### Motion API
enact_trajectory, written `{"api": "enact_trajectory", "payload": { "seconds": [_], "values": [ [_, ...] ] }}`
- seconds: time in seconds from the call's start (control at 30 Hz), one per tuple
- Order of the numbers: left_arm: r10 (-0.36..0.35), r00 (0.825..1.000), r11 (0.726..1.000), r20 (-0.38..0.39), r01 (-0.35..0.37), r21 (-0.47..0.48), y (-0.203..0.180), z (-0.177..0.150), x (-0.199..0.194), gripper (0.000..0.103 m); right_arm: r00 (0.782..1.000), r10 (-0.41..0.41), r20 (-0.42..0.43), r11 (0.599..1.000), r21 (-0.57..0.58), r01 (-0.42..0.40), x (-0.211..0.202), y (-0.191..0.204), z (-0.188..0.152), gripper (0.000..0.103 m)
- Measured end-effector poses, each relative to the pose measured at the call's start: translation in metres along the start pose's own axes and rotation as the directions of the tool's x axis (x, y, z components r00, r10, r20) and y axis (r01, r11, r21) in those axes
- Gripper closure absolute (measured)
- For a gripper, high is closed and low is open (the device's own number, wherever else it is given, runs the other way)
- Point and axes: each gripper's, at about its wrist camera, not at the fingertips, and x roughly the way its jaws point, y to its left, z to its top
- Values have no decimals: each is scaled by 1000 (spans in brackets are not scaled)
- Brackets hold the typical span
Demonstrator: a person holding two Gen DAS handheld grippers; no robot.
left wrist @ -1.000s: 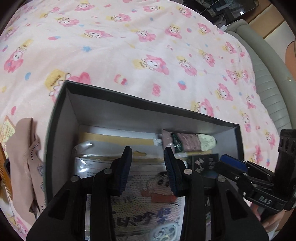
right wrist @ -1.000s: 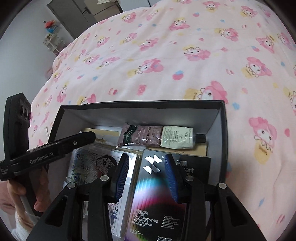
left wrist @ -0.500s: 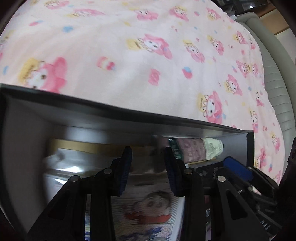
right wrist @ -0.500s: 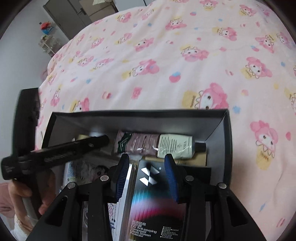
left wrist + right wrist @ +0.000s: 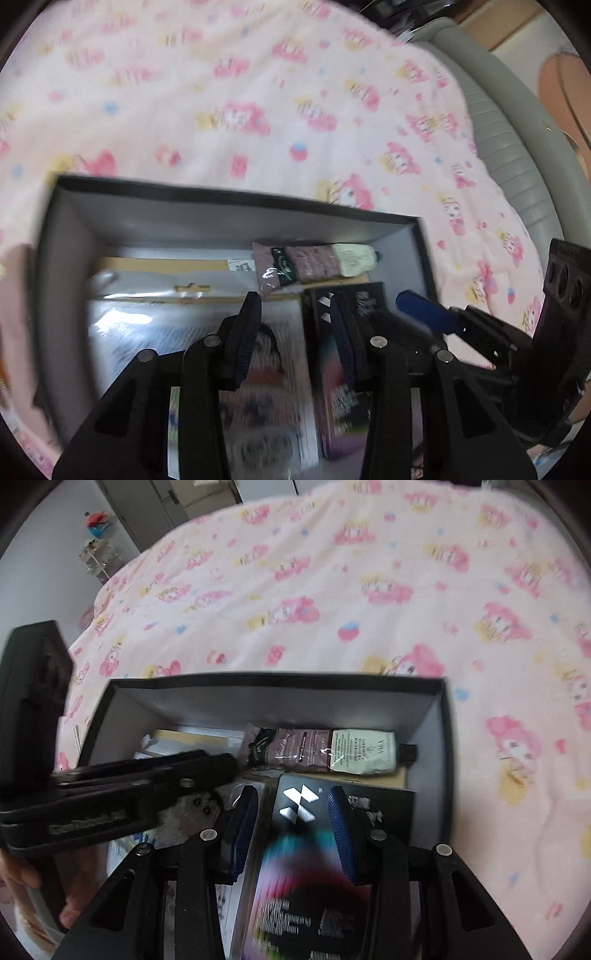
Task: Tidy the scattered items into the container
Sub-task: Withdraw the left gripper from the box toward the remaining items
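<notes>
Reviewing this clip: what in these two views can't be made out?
- Cartoon packet, left wrist view: print smeared by motion blur, lower part behind the left claw.
- Black packet, right wrist view: small text blurred, bottom cut by the frame edge.
- Box floor: covered by the tube and packets.

The left view is smeared with blur: the print on the cartoon packet (image 5: 207,343) cannot be read, and its near end is hidden behind the left gripper (image 5: 295,332). In the right view the black packet (image 5: 317,867) runs off the bottom edge, its lower lettering blurred. The cardboard (image 5: 192,736) under the tube (image 5: 325,751) shows only as strips.
</notes>
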Motion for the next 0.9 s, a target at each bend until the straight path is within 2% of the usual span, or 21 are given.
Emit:
{"api": "enact_trajectory", "payload": {
  "seconds": [0.13,0.23,0.37,0.4,0.5,0.67,0.8,0.9],
  "values": [
    [-26,995,999,96,23,29,-17,-28,-56,65,994,-15,112,1000,-5,16,-49,18,-19,67],
    [-12,989,997,145,1,77,-32,-50,-93,65,986,-23,167,999,-38,29,-80,39,-36,67],
    [-58,985,994,163,42,97,-43,-72,-127,61,974,-20,225,997,-67,36,-118,66,-61,67],
    [-48,986,995,163,32,97,-45,-78,-134,60,973,-7,232,997,-73,24,-126,73,-67,66],
    [-6,983,994,185,-15,109,-47,-99,-152,60,970,-9,242,995,-95,33,-140,89,-86,66],
    [-34,981,998,188,23,64,-34,-134,-174,60,976,43,214,995,-92,-23,-148,106,-108,66],
    [5,978,999,208,-12,34,-19,-151,-191,60,980,68,185,991,-124,-45,-148,130,-123,66],
    [10,970,1000,242,-12,6,-4,-161,-209,60,980,119,159,984,-149,-95,-146,148,-126,66]
  ]
}}
